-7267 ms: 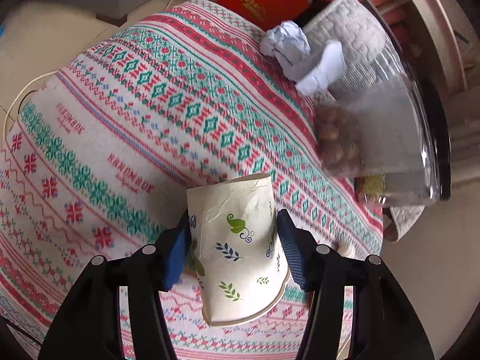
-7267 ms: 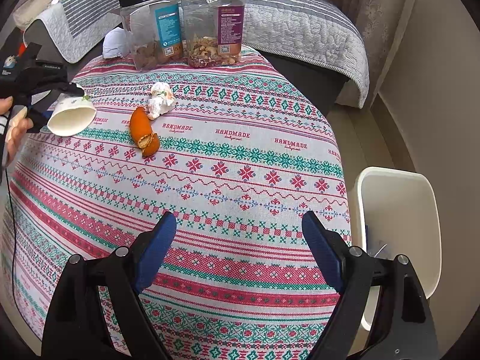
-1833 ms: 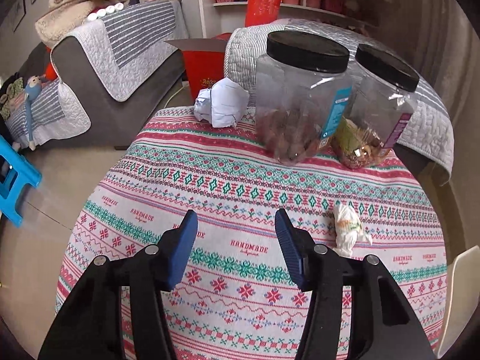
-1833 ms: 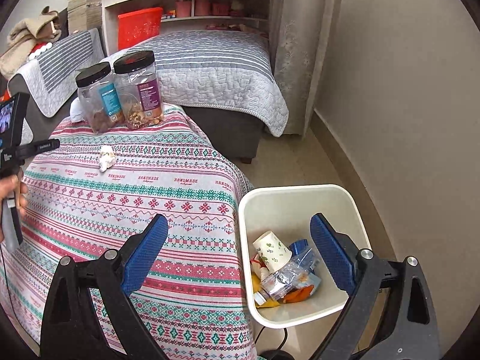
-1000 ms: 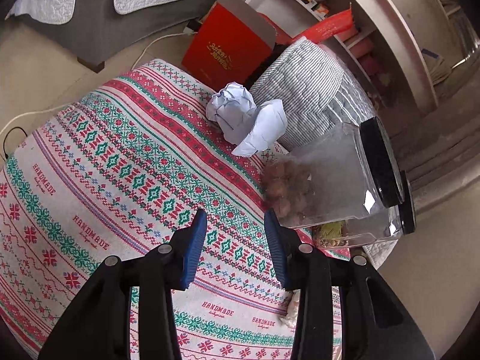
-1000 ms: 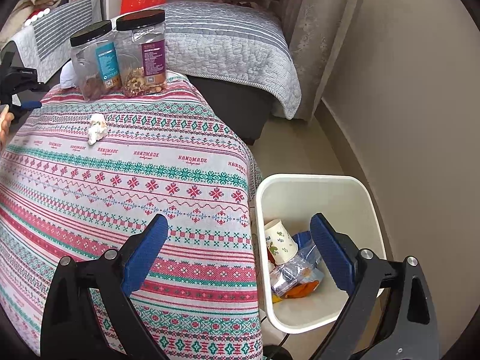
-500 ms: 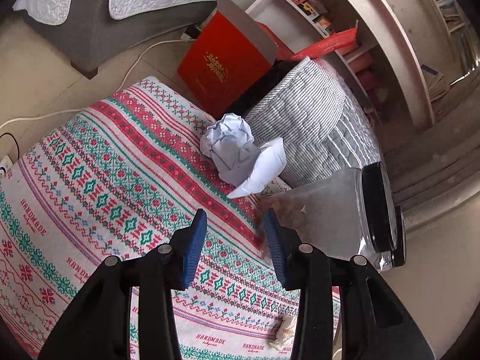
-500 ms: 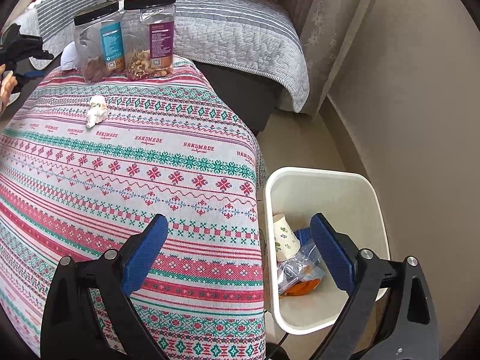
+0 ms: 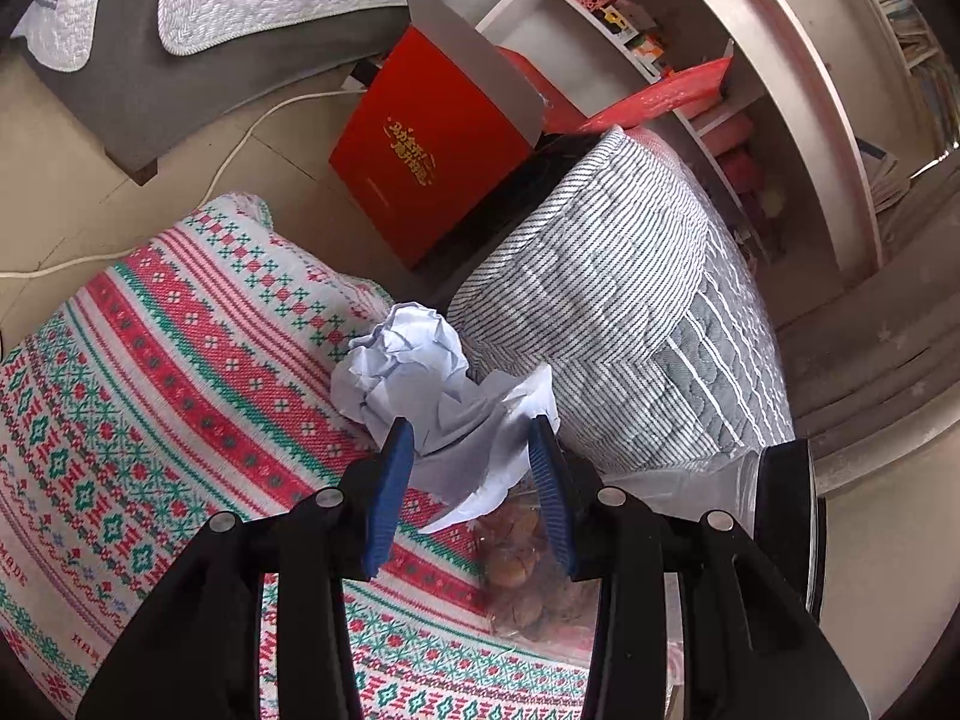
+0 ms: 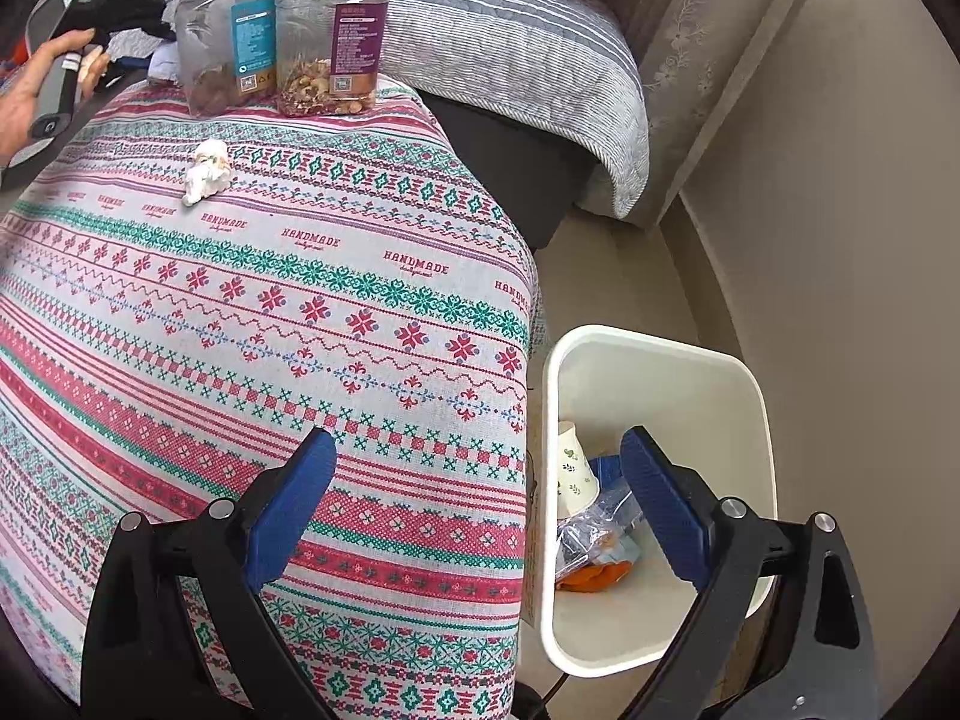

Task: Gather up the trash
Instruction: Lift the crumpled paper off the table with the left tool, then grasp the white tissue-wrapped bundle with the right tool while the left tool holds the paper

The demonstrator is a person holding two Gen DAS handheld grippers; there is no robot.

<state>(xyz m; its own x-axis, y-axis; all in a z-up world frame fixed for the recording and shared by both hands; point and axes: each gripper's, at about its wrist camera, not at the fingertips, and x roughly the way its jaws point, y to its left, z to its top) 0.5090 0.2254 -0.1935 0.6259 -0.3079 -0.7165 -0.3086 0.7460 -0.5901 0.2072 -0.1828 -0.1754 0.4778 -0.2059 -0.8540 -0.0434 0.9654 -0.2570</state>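
My left hand-held gripper (image 9: 471, 441) has closed in on the crumpled paper (image 9: 420, 384), which now sits between its parted fingers at the desk (image 9: 180, 372) edge. My right hand-held gripper (image 10: 477, 468) stays wide open, empty, the trash bin (image 10: 708, 372) just beyond.

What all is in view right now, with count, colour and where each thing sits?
crumpled paper: one, white, far table edge by the jars, between the left tool's fingers
small wad: one, cream, mid table in front of the jars
jars: two, clear with black lids, far side of the table
tablecloth: one, red, green and white pattern, covering the table
bin: one, white, on the floor beside the table
paper cup: one, white with leaf print, inside the bin
wrappers: a few, clear and orange, inside the bin
red box: one, on the floor beyond the table
left tool: open around the paper
right tool: open, empty, over the table edge and bin
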